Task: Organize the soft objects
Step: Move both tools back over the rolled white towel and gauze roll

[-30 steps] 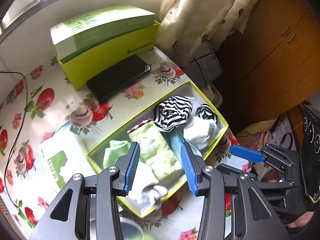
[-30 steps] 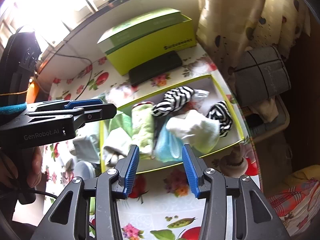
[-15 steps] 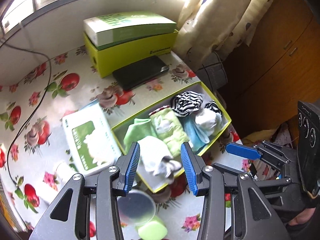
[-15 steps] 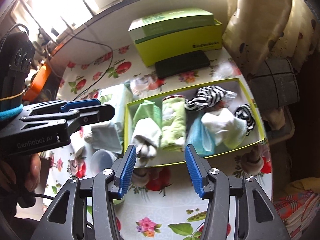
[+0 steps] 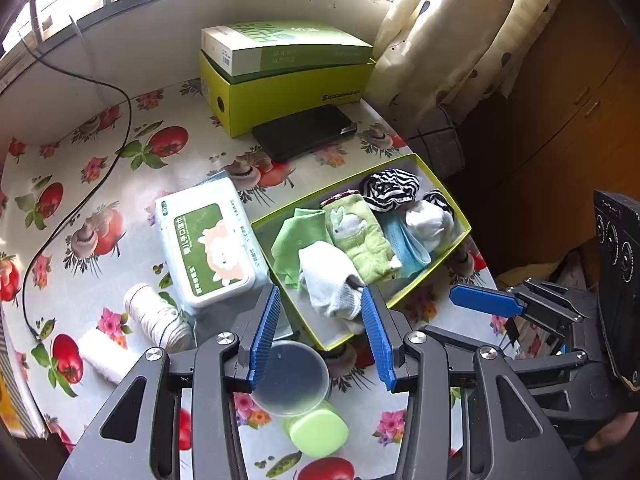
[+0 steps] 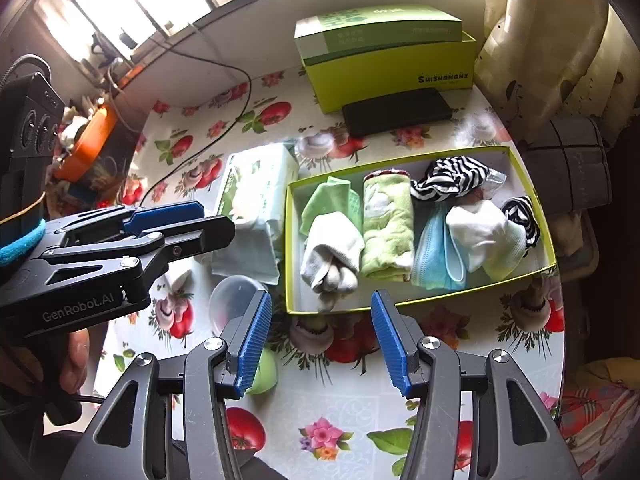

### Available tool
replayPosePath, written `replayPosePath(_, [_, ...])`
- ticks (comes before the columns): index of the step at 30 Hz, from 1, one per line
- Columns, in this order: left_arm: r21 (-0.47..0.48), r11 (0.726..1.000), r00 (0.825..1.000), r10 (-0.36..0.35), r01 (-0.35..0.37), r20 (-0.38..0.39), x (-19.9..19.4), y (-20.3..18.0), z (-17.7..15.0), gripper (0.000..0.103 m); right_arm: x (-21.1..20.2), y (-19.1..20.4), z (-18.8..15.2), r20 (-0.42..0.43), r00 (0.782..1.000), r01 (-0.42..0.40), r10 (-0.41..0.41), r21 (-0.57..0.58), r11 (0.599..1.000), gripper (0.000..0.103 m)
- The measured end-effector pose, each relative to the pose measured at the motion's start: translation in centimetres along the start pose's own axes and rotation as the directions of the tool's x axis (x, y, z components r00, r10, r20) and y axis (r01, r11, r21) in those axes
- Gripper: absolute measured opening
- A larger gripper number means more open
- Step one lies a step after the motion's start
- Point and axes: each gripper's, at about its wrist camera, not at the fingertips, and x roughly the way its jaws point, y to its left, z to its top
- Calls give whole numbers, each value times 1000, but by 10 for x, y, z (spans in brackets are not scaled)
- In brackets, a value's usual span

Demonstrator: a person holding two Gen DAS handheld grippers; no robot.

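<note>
Lying just ahead of both grippers, the shallow yellow-green cardboard tray [image 6: 532, 196] runs its long axis crosswise to the right gripper [image 6: 320, 340] and slantwise to the left gripper [image 5: 320, 336]. Soft things fill it side by side: a white knitted sock [image 6: 332, 248] bunched at the near left corner, a thin green cloth [image 6: 328, 200] behind it, a fluffy green towel [image 6: 386, 224] rolled lengthwise across the tray, a pleated blue face mask [image 6: 436, 256], a crumpled white cloth [image 6: 484, 236] and a black-and-white striped sock [image 6: 452, 178] at the far side. Right gripper jaws have just been opening and stand apart, with nothing between them. Left gripper jaws stand apart too, empty. Left of the tray sits a glossy wet-wipes pack [image 5: 208, 244] on the flowered oilcloth counter [image 6: 360, 412]; nearer, a clear round lid [image 5: 292, 380].
</note>
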Motion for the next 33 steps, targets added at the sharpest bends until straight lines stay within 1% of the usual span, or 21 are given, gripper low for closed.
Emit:
replayPosePath(6, [-14,1000,1000,5,-5,8,-7,6,-12,44,3,13,-7,-23,1000,-5,4,-21,1000,52])
replayPosePath(12, [-38,999,1000,17,-17,0,-11,17,-28,44,6,28,-14,-46,999,-5,3,-42,999,52])
replayPosePath(21, [-122,992,999,43,-42,11,-20,46,-46,44,8,54,-19,-69,998,-9,2,-105,994,52])
replayPosePath(29, [-195,979,998,66,-64,3,-24,71,-65,44,12,70,-24,-94,996,-18,5,-141,990,52])
replayPosePath(33, [-232,970,997,71,-69,2,-25,84,-73,44,14,76,-26,-102,995,-12,-3,-156,988,54])
